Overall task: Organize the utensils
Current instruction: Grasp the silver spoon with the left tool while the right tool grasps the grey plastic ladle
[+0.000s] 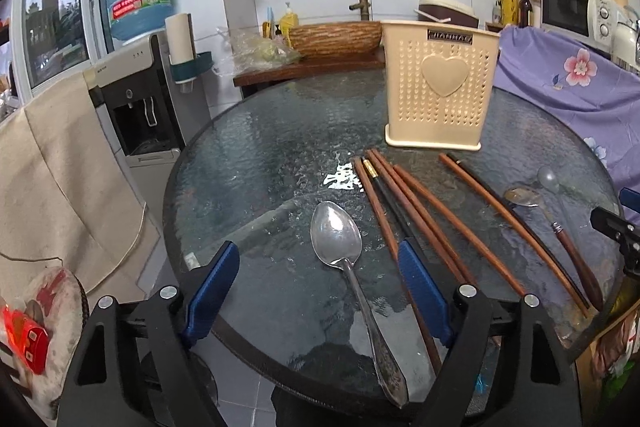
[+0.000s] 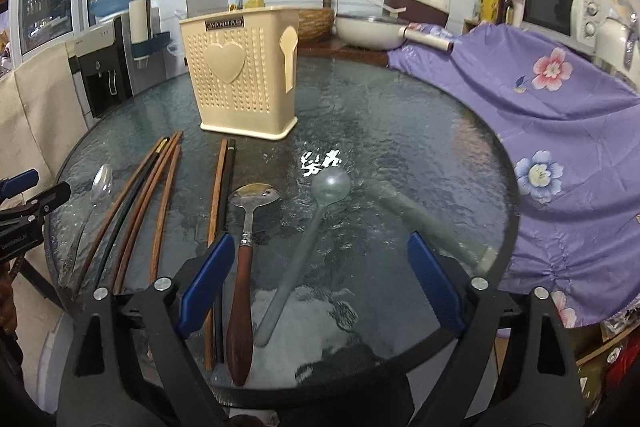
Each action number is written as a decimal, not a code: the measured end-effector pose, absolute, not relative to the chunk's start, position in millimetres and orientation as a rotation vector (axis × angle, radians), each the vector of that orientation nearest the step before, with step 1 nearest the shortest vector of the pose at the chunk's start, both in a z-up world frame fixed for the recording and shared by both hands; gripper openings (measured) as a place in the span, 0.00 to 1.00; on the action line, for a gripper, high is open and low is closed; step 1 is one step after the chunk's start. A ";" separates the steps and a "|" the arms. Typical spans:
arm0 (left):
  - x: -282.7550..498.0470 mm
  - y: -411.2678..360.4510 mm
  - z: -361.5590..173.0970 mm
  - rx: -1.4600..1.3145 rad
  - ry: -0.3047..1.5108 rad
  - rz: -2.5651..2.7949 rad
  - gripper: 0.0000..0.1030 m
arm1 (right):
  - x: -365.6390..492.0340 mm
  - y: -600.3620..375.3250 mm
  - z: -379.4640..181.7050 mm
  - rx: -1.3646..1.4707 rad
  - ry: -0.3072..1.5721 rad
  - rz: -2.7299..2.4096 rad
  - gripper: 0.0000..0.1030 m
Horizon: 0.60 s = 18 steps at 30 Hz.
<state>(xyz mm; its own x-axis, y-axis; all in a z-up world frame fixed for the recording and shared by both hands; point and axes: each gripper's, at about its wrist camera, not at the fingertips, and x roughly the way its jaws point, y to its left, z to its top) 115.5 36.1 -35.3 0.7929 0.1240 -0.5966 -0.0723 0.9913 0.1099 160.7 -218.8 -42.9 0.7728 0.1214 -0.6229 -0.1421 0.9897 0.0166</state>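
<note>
A round glass table (image 1: 260,147) carries the utensils. My left gripper (image 1: 316,255) is open, its blue pads on either side of a metal spoon (image 1: 336,239) without touching it. Several wooden and black chopsticks (image 1: 404,195) lie to its right, in front of a beige perforated holder (image 1: 438,87). In the right wrist view my right gripper (image 2: 320,247) is open over a wooden-handled spoon (image 2: 242,291) and a translucent grey spoon (image 2: 304,251). The holder (image 2: 240,83) stands at the back left, chopsticks (image 2: 132,211) to the left. Each gripper shows at the other view's edge.
A purple floral cloth (image 2: 560,115) drapes over the table's right side. A water dispenser (image 1: 140,99) and a beige cloth (image 1: 52,163) stand left of the table. Behind are a wooden counter with a basin (image 1: 334,37) and a microwave (image 2: 560,11).
</note>
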 end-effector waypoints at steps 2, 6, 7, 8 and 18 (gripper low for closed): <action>123.0 38.6 -38.7 0.075 0.675 0.101 0.75 | 175.2 -217.9 -46.5 -0.033 0.707 0.134 0.81; 132.9 46.9 -43.5 0.056 0.713 0.105 0.74 | 191.3 -216.9 -50.8 -0.044 0.735 0.113 0.79; 135.2 47.9 -44.9 0.057 0.720 0.110 0.74 | 195.2 -216.4 -52.1 -0.048 0.744 0.107 0.78; 137.8 50.0 -46.4 0.053 0.730 0.114 0.74 | 198.6 -217.2 -53.1 -0.048 0.754 0.105 0.77; 159.0 45.3 -52.4 0.084 0.782 0.107 0.70 | 221.8 -214.9 -63.2 -0.050 0.818 0.100 0.74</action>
